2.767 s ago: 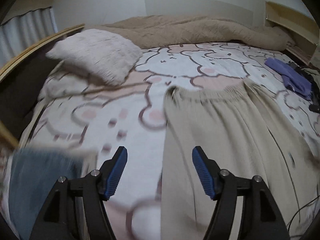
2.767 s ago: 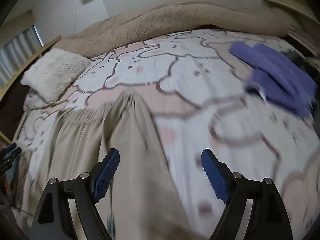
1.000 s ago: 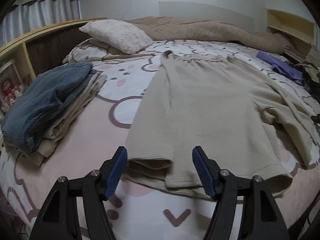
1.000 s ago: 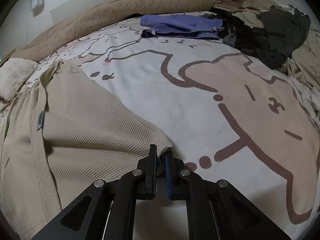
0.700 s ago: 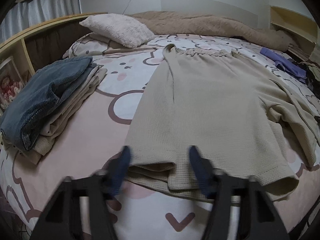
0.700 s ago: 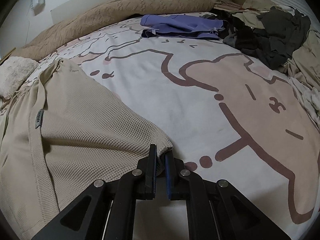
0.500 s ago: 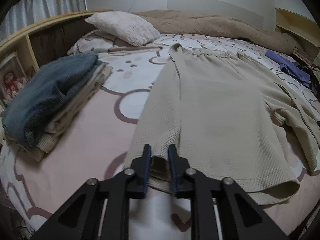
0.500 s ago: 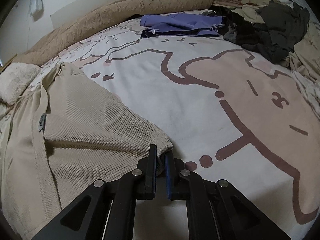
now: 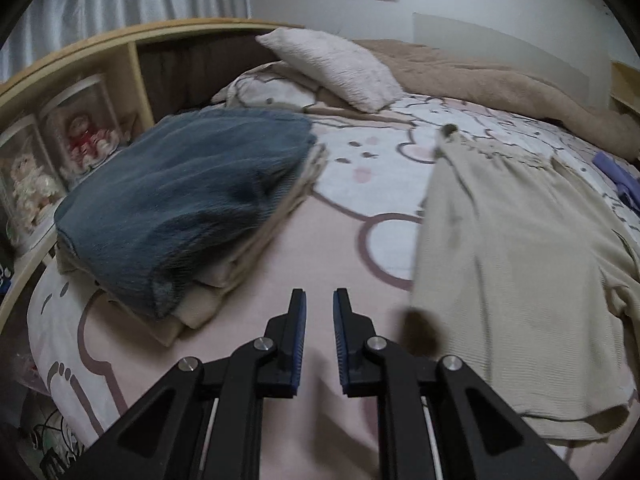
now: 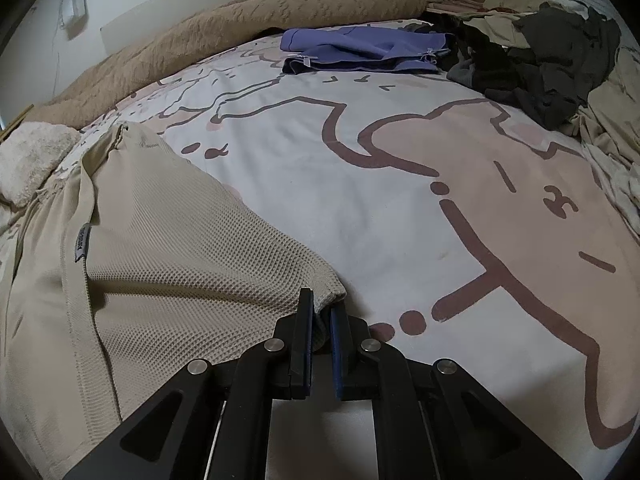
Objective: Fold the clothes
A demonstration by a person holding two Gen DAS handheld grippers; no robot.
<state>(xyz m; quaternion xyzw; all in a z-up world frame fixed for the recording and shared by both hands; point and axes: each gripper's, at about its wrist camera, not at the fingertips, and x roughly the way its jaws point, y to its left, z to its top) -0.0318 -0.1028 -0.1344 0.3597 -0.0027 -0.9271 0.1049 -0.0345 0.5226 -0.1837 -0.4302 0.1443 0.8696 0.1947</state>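
two grippers work over a wide bed dressed in a pink and white cartoon-print sheet. the left gripper has its jaws drawn in to a narrow gap with nothing between them, over bare pink sheet; they have just been closing. the beige waffle-knit garment lies spread flat toward three o'clock of it, its near left corner just beside the fingers. toward ten o'clock sits a folded stack with a blue-grey piece on top of cream ones. a fluffy white pillow and a rumpled tan blanket lie toward twelve o'clock, against a white wall. a wooden shelf unit with dolls in clear cases runs along nine o'clock, grey curtains above it.

the right gripper is clamped narrow on the garment's hem corner. from it, a folded purple garment lies at twelve o'clock and a heap of dark clothes at two o'clock.
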